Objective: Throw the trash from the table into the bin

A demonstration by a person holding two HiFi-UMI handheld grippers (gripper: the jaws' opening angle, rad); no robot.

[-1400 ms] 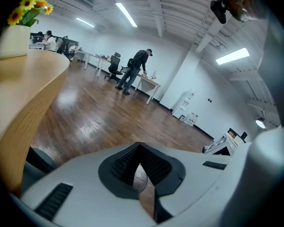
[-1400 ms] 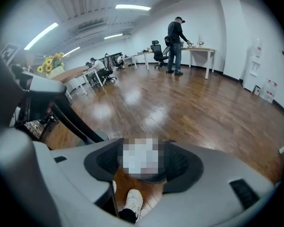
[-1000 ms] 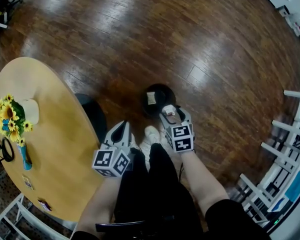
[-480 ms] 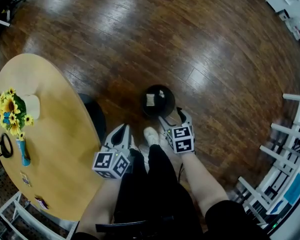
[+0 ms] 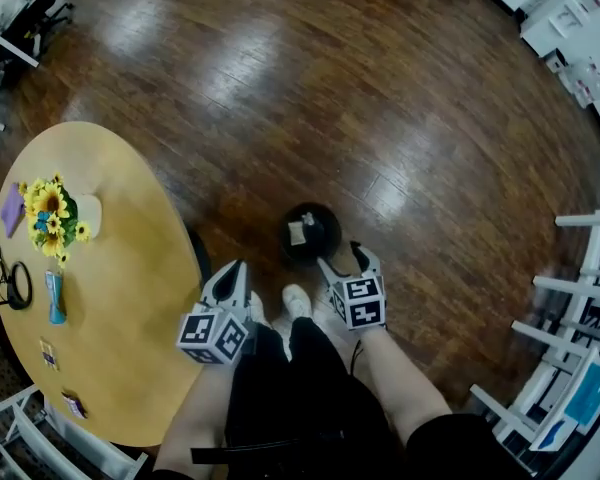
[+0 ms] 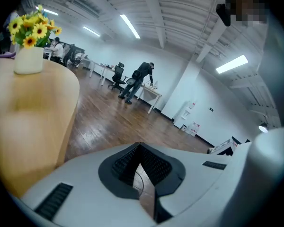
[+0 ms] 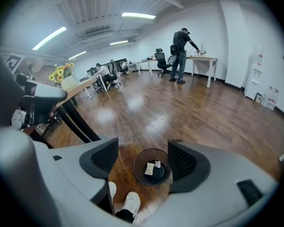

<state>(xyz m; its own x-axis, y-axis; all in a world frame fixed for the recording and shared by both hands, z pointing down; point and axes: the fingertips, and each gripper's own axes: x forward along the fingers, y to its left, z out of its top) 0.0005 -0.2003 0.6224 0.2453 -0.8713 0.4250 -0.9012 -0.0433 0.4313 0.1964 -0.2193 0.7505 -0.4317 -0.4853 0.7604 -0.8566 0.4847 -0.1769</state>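
Trash [image 7: 149,169] lies in the bin [image 7: 137,171] — right gripper [image 7: 143,161] fingers just opened wide, empty; left gripper [image 6: 139,148] shut, empty. Small bits [image 5: 48,353] on the table [image 5: 130,318] could be missed, or the vase [image 5: 87,215] knocked reaching for them.

The bin [image 5: 310,234] stands on the floor just ahead of my right gripper [image 5: 345,265], framed between its fingers, with trash [image 5: 297,233] lying inside. The table [image 5: 130,308] lies to the left of my left gripper [image 5: 233,274], and the vase [image 5: 85,215] stands on the table's far side, well beyond my fingertips.
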